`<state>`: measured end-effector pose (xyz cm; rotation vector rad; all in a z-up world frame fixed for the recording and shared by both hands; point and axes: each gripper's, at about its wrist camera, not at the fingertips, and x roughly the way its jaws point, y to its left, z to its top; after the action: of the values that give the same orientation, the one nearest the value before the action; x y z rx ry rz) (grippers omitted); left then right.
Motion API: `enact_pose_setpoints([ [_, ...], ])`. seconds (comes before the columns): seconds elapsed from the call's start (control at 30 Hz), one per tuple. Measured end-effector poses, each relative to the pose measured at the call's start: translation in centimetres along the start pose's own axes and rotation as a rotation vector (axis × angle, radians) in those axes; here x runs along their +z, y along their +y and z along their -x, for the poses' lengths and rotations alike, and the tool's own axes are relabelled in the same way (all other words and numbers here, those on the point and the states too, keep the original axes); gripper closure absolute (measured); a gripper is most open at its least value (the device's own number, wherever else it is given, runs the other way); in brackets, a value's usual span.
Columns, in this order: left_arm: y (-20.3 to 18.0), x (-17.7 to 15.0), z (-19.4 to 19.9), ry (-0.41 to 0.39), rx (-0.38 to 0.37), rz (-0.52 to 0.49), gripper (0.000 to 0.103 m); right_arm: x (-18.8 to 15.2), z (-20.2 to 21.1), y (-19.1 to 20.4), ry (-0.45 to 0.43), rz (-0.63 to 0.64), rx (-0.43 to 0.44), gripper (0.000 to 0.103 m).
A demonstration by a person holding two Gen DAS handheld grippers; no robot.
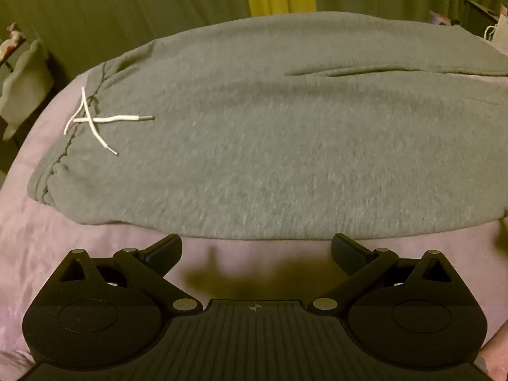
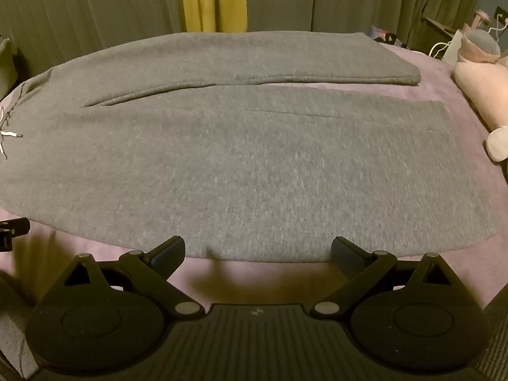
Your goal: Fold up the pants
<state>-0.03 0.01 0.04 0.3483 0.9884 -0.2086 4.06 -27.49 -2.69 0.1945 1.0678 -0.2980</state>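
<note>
Grey sweatpants [image 2: 254, 158] spread flat on the mauve bedspread [image 1: 63, 238], white drawstring [image 1: 95, 120] at the waistband end; left gripper [image 1: 256, 249] and right gripper [image 2: 257, 250] both wide, empty, just short of the sweatpants' near edge; best pinch that edge evenly, lift together, carry over the far leg.

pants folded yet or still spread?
Spread flat. The gray pants lie full length on the purple bedspread, both legs side by side, white drawstring exposed at the waistband.

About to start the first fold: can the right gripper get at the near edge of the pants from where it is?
Probably yes. The right gripper is open, and the pants' near edge lies just ahead with nothing between.
</note>
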Motion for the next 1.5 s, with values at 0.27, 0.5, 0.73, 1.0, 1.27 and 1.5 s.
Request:
enact_pose_setpoints([
  [0.27,-0.09,-0.36,-0.17,-0.002,-0.005,-0.001,0.0,0.29,0.17,0.31,0.003,0.003,0.004,0.004],
  [0.5,0.09,-0.26,-0.29,0.015,-0.005,-0.003,0.0,0.53,-0.31,0.02,0.007,0.003,0.0,0.004],
  [0.73,0.03,-0.28,-0.35,0.019,-0.005,-0.004,0.0,0.13,-0.39,0.04,0.005,0.003,0.0,0.004],
  [1.0,0.04,-0.33,-0.4,0.021,-0.006,-0.004,0.0,0.1,-0.62,0.07,0.011,0.003,-0.003,0.004],
  [1.27,0.02,-0.45,-0.45,0.026,-0.003,-0.006,0.0,0.16,-0.71,0.16,0.016,0.003,-0.007,0.004],
  [1.5,0.04,-0.39,-0.45,0.027,-0.003,-0.007,0.0,0.15,-0.74,0.12,0.017,0.003,-0.005,0.004],
])
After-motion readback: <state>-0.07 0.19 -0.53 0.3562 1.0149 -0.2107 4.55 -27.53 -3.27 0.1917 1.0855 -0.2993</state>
